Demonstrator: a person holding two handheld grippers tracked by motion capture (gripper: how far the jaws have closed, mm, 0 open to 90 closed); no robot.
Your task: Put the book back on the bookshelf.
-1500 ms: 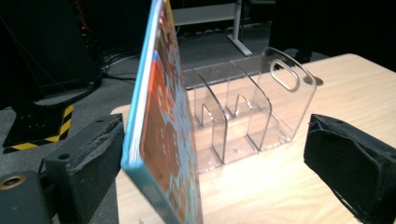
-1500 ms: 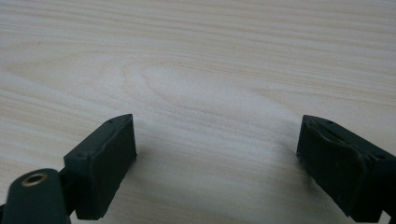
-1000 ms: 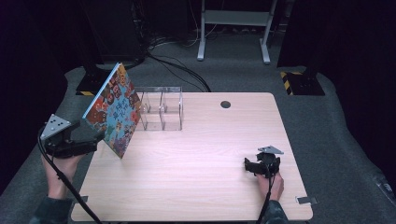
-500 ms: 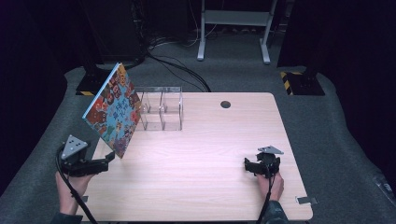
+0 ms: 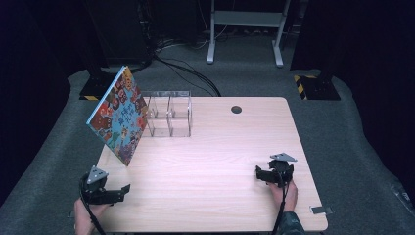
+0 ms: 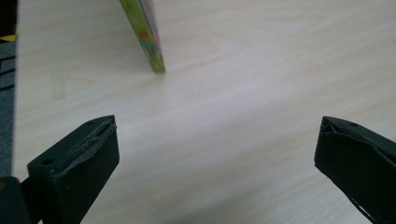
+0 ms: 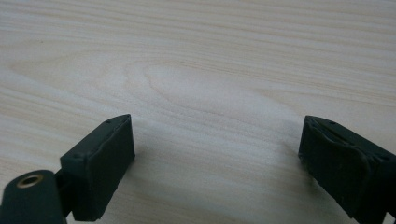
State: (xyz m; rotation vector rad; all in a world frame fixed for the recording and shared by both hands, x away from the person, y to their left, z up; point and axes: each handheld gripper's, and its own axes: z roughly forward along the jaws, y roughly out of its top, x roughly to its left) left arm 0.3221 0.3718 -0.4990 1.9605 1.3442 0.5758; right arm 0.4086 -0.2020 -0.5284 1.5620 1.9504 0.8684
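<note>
My left tongs [image 5: 125, 188] sit low at the near left corner of the worktop [image 5: 220, 161], and their jaws have just been opening, so now they stand wide with nothing between them. In the left gripper view I see bare wood between my two black jaws, and past them the bottom corner of the picture book [image 6: 148, 37] touching the worktop. From the high view the picture book [image 5: 119, 115] stands tilted on its lower edge at the left side of the worktop, with its colourful cover (lots of little pictures on blue) facing me. It leans back against the clear plastic box [image 5: 169, 113], which has small compartments and stands just behind it. The book is near my left tongs but not touching them. My right tongs [image 5: 259, 174] rest at the near right side, well apart from the book, and they are open too, with only wood between the jaws.
</note>
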